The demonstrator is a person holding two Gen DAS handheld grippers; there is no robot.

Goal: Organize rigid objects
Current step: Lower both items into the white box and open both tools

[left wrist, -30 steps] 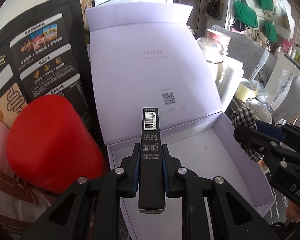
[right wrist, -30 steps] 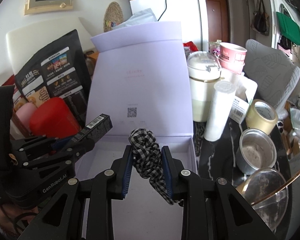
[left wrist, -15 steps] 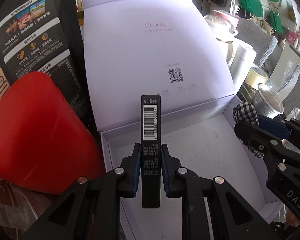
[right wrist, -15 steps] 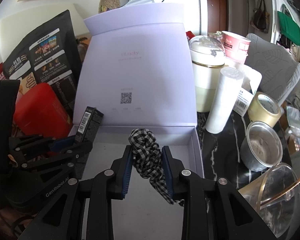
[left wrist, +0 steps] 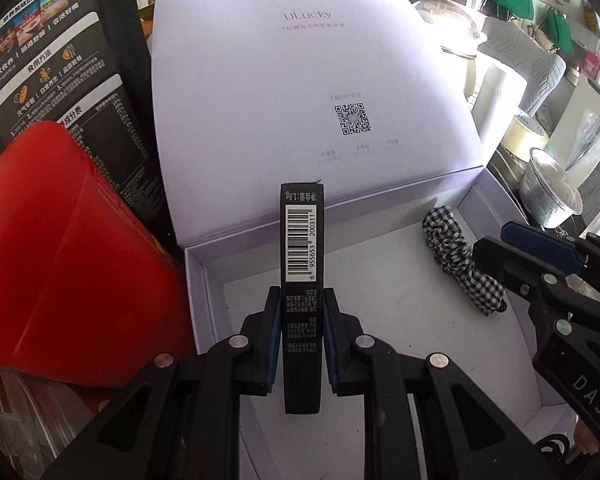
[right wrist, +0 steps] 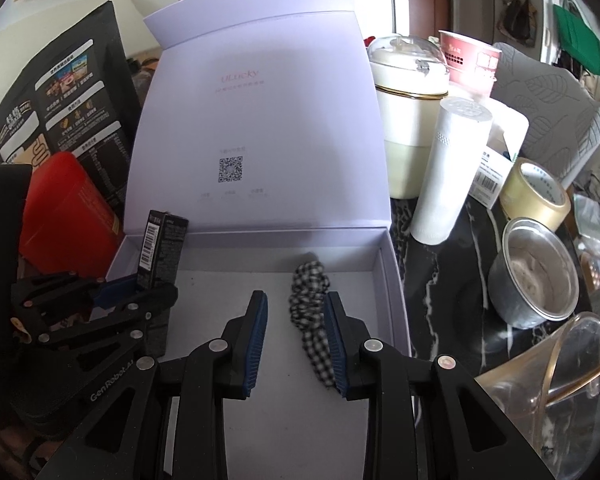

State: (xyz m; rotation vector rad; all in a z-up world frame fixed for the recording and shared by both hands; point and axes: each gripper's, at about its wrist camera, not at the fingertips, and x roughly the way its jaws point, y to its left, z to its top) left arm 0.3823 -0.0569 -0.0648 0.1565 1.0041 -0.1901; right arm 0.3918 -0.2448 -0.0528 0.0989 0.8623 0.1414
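An open lilac gift box (left wrist: 380, 360) (right wrist: 392, 272) stands with its lid upright. My left gripper (left wrist: 300, 312) is shut on a slim black carton with a barcode (left wrist: 302, 264), held over the box's left side; the carton also shows in the right wrist view (right wrist: 158, 248). My right gripper (right wrist: 296, 320) is open over the box floor. A black-and-white checked scrunchie (right wrist: 312, 312) (left wrist: 460, 256) lies on the box floor between the right fingers, against the right one.
A red tin (left wrist: 60, 260) and a black food pouch (left wrist: 52, 60) stand left of the box. To the right are a white roll (right wrist: 448, 168), a cream pot (right wrist: 412, 92), a tape roll (right wrist: 536, 192), a foil cup (right wrist: 536, 276) and a glass bowl (right wrist: 560, 392).
My right gripper has opened and the scrunchie now rests on the box floor. Both grippers have moved forward and lower into the box; the left still holds the carton.
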